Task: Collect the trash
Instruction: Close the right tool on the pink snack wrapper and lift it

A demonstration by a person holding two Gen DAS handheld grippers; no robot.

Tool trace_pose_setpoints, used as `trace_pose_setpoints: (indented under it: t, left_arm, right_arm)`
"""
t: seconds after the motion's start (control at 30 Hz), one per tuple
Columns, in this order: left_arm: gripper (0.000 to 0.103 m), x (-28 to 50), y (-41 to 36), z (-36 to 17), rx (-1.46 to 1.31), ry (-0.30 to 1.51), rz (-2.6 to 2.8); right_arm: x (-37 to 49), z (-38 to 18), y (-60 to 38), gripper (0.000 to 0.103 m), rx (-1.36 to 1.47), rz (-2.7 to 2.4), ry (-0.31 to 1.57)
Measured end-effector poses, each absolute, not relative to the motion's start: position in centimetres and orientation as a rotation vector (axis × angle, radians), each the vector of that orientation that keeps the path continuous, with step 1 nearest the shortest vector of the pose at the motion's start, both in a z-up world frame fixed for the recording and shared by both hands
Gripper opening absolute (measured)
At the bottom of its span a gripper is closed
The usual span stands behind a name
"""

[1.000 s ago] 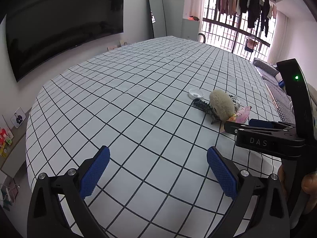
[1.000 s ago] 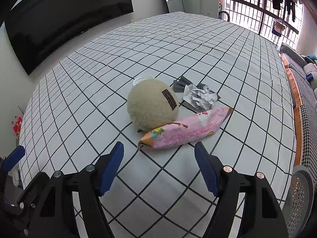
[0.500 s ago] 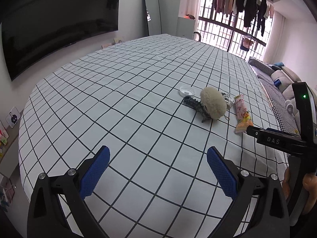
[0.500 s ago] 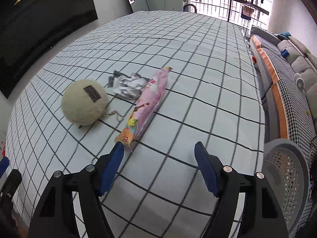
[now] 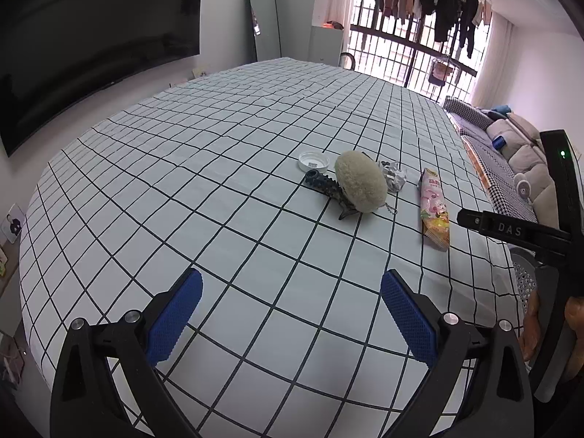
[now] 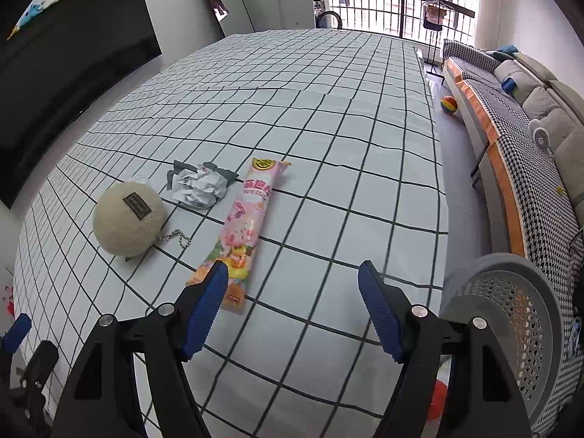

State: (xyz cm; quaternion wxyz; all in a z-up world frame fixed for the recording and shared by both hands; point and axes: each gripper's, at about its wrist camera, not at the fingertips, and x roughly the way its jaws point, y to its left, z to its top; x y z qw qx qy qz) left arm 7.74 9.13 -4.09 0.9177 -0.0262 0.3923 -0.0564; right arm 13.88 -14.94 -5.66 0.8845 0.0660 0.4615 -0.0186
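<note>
A pink snack wrapper (image 6: 248, 219) lies on the checked bed cover (image 6: 346, 138), also in the left wrist view (image 5: 433, 204). Crumpled paper (image 6: 199, 188) lies beside it, with a white lid (image 5: 313, 161) farther off. My right gripper (image 6: 292, 303) is open and empty, its left finger over the wrapper's near end. My left gripper (image 5: 292, 317) is open and empty above bare cover, well short of the objects. A grey perforated bin (image 6: 511, 303) stands off the bed's right edge.
A beige fluffy ball with a keychain (image 6: 127, 217) and a dark hair clip (image 5: 326, 189) lie by the trash. A sofa (image 6: 529, 116) runs along the right wall. A large TV (image 5: 91, 43) hangs on the left wall.
Both grippers pulled back and swung; the right view turned rightward, so the wrapper now lies lengthwise under its left finger and the bin has come into view. Both stayed open.
</note>
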Motion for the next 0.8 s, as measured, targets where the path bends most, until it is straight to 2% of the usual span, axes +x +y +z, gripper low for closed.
trace_pose_setpoints:
  t: [0.27, 0.63, 0.7, 0.77, 0.8]
  left_arm:
    - [0.096, 7.8, 9.3, -4.2, -0.053, 0.812, -0.096]
    - [0.096, 7.6, 10.9, -4.2, -0.069, 0.816, -0.042]
    - [0.096, 7.5, 11.1, -4.2, -0.071, 0.816, -0.039]
    - [0.096, 7.4, 11.1, -4.1, -0.069, 0.814, -0.038]
    - [0.096, 7.4, 11.1, -4.1, -0.068, 0.812, -0.039]
  right_arm:
    - [18.1, -6.7, -12.3, 0.071, 0.099, -0.006, 1.001]
    - [18.8, -8.9, -10.7, 0.07, 0.025, -0.034, 1.013]
    - [18.7, -8.8, -10.7, 0.065, 0.022, -0.034, 1.009]
    - [18.5, -8.7, -10.5, 0.053, 0.018, -0.033, 1.003]
    - [18.5, -8.7, -10.5, 0.05, 0.018, -0.032, 1.002]
